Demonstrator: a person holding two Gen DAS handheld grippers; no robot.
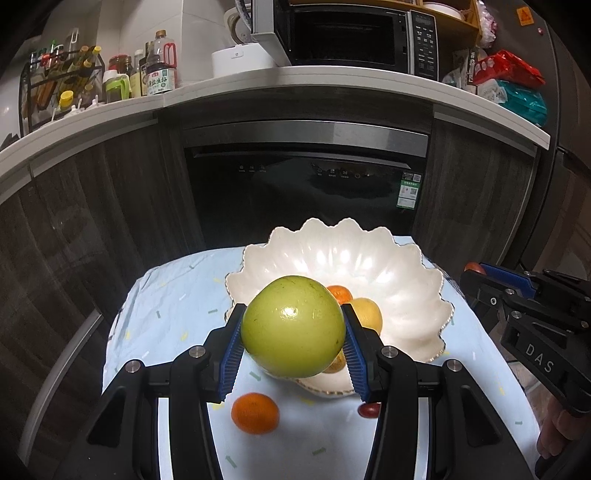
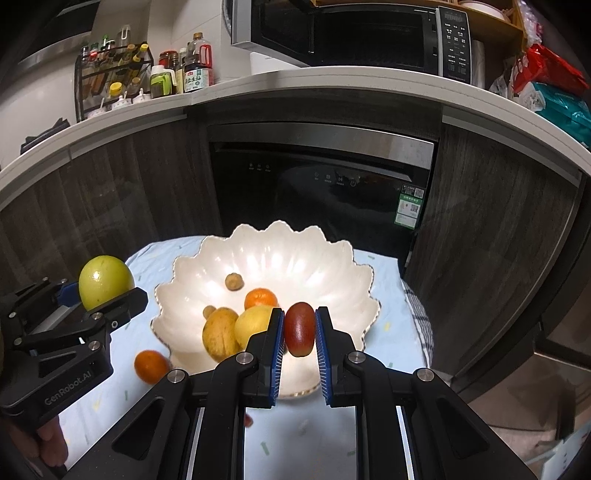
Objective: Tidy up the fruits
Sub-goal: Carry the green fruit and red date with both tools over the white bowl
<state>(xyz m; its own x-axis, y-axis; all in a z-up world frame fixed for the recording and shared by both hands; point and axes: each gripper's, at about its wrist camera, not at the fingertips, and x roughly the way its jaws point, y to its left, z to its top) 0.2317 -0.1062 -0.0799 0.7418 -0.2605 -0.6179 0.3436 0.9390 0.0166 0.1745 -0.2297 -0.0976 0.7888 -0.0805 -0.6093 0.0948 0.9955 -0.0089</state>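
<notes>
My left gripper (image 1: 293, 332) is shut on a large green apple (image 1: 293, 326) and holds it above the near rim of the white scalloped bowl (image 1: 388, 266). It also shows in the right wrist view (image 2: 107, 291). My right gripper (image 2: 299, 332) is shut on a small dark red oval fruit (image 2: 300, 329), over the front of the bowl (image 2: 332, 273). In the bowl lie a small orange (image 2: 260, 298), a yellow fruit (image 2: 253, 325), a brownish pear-like fruit (image 2: 220, 334) and two small brown fruits (image 2: 233, 281). A loose orange (image 1: 255, 412) and a small red fruit (image 1: 369, 410) lie on the cloth.
The bowl stands on a small table with a pale blue cloth (image 1: 170, 302). Behind it are a dark dishwasher front (image 1: 303, 184) and wooden cabinets. The counter above holds bottles (image 1: 159, 70), a microwave (image 1: 351, 33) and snack packets (image 1: 509, 85).
</notes>
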